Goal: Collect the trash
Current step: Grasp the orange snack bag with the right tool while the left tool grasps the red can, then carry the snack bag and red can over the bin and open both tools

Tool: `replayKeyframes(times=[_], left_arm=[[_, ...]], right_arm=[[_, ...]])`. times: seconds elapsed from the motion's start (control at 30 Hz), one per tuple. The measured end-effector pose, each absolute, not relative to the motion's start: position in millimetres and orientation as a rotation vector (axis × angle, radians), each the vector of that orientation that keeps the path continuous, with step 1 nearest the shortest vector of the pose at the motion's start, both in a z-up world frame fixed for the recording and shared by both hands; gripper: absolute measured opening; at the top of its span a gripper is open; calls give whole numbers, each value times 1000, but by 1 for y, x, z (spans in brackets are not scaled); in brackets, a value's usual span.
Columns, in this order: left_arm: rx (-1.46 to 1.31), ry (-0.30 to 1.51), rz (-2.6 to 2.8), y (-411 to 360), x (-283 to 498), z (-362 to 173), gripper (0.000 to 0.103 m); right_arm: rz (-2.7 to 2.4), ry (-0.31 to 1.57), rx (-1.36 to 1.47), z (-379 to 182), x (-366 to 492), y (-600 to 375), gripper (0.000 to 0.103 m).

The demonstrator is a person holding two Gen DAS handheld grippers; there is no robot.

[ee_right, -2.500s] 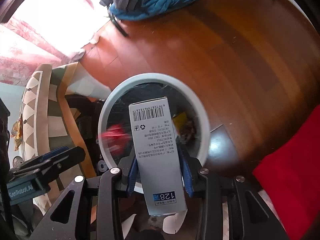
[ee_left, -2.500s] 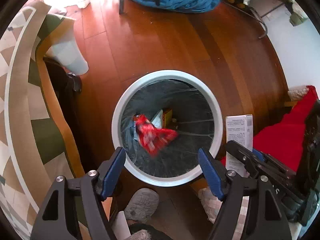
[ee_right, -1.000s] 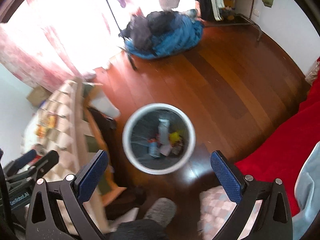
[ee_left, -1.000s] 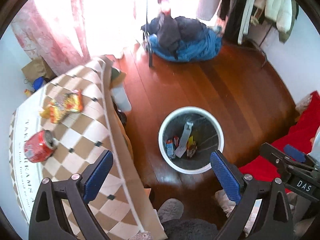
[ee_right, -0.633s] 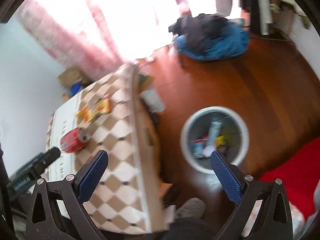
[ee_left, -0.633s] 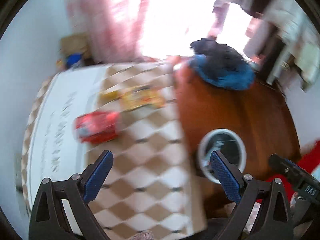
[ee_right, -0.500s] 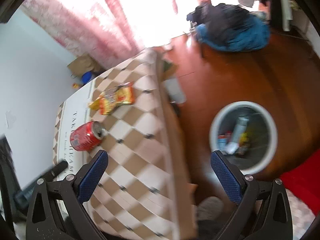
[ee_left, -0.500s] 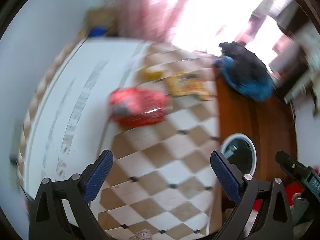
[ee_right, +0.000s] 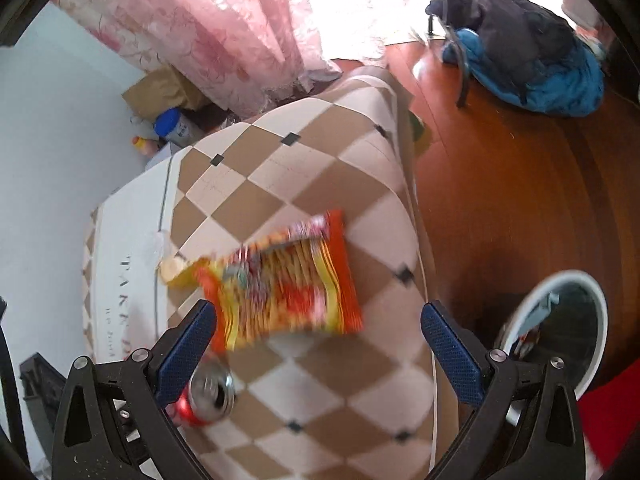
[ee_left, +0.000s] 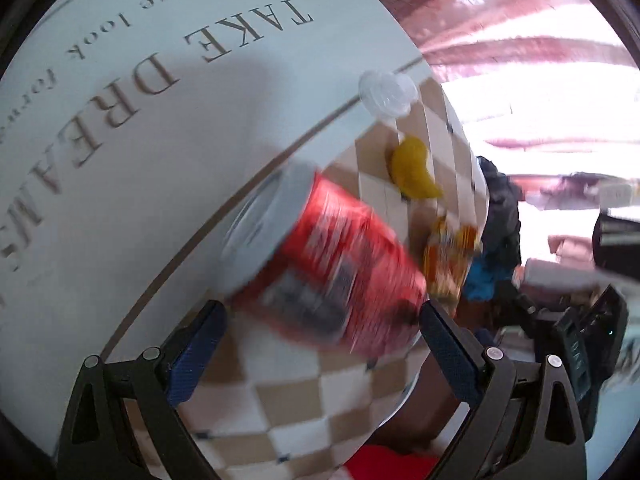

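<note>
A red drink can lies on its side on the checkered tablecloth, just ahead of my open left gripper and between its blue pads. The same can shows by the left finger in the right wrist view. An orange and yellow snack wrapper lies flat on the cloth, a little ahead of my open right gripper, which holds nothing. The wrapper also appears beyond the can. A yellow scrap and a clear plastic lid lie farther back. The white-rimmed trash bin stands on the floor at right.
The tablecloth ends at a drop to the wooden floor. A blue and dark bundle of clothes lies on the floor by the pink curtain. A cardboard box and a bottle sit behind the table. Red fabric borders the bin.
Both grippers swung away from the bin, where a red packet and a white box were let go, and dropped toward the table. The can and wrapper now sit much closer.
</note>
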State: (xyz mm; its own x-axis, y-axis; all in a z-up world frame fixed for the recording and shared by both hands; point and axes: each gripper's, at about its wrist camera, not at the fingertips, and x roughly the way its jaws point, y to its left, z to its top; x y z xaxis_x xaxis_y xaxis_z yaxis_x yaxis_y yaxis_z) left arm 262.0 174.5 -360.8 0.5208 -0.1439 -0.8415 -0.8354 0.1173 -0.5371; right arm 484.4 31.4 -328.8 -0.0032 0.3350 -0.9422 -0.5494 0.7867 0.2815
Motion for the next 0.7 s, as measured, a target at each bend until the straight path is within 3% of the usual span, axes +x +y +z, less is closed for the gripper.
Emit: replayKeyframes(times=[0.07,0.13,0.17,0.2,0.33,0.4,0.57,0.7], left_arm=[[-1372,906,663,180,270,-359,88],[-1300,891,699,183,276,-349,73],[-1237,892,706,184,281,-341,60],[-1186,913,706,185,285,-337,56],[-927,989,719,186,298,-323,53],[-809,1007,733,184,298,-316,52],[-539,1028,765,174,294,-296,51],[-419,1038,772,161,284,-287,50]], right_arm=[[705,1425,-229,-341,489,45,103],[707,1434,-254,-350,493,54,103],[713,1435,-273,-353,492,58,101],[708,1436,-303,-357,489,60,96],[713,1382,-394,-361,475,61,66],[714,1343,-434,-360,468,59,34],[744,1273,-434,-347,449,40,13],[764,1234,-389,-326,437,20,10]])
